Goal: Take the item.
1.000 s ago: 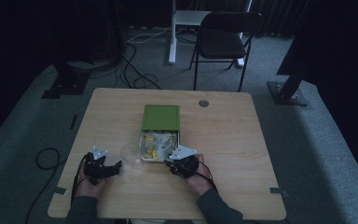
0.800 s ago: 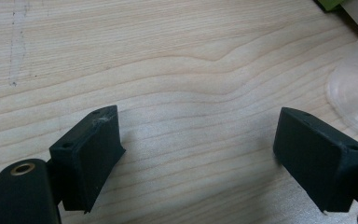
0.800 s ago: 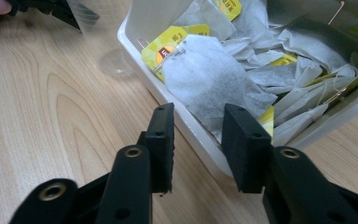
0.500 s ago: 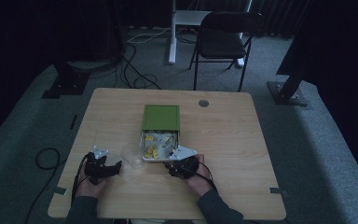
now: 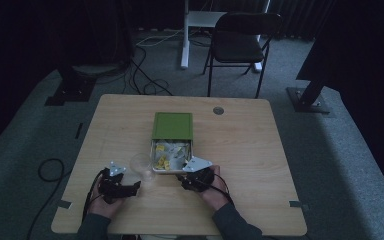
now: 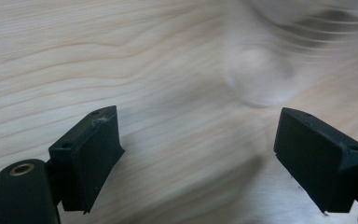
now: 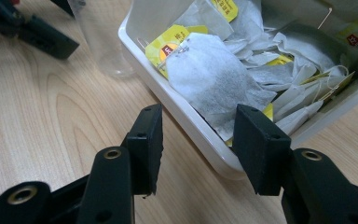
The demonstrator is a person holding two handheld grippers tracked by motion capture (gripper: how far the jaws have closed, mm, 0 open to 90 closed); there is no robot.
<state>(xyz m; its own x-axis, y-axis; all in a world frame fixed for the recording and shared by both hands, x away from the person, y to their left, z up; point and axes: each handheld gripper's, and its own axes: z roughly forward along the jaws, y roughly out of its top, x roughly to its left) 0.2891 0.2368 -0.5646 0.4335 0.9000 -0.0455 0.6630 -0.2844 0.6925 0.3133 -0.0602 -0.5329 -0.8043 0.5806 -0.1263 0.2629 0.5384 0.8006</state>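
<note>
White tin [image 5: 154, 159] of tea bags [image 7: 214, 79] sits mid-counter, long axis running away from the person; its green lid [image 5: 172, 125] is hinged open on the far side, lying flat and touching the tin's far edge. Bags inside are white paper w/ yellow tags, piled loose. Clear plastic cup [image 5: 142, 166] stands upright just beside the tin's near-left corner; in the right claw view it shows at the tin's left wall [image 7: 103, 42], top cut off.

Right claw [image 5: 186, 182] sits at the tin's near-right corner, hand behind it w/ wrist low on the counter [image 5: 250, 145]. In its own view [image 7: 195, 140] jaws are parted, nothing between them, the tin's near rim [image 7: 186, 122] just past the tips.

Left claw [image 5: 132, 187] is near the tin's near-left side, just short of the cup, pointing toward it; hand wrapped round the body. Own view [image 6: 193, 149]: jaws spread wide, empty, over bare wood. Cup ahead [image 6: 259, 77] is blurred, hard to make out, upper part cut off.
</note>
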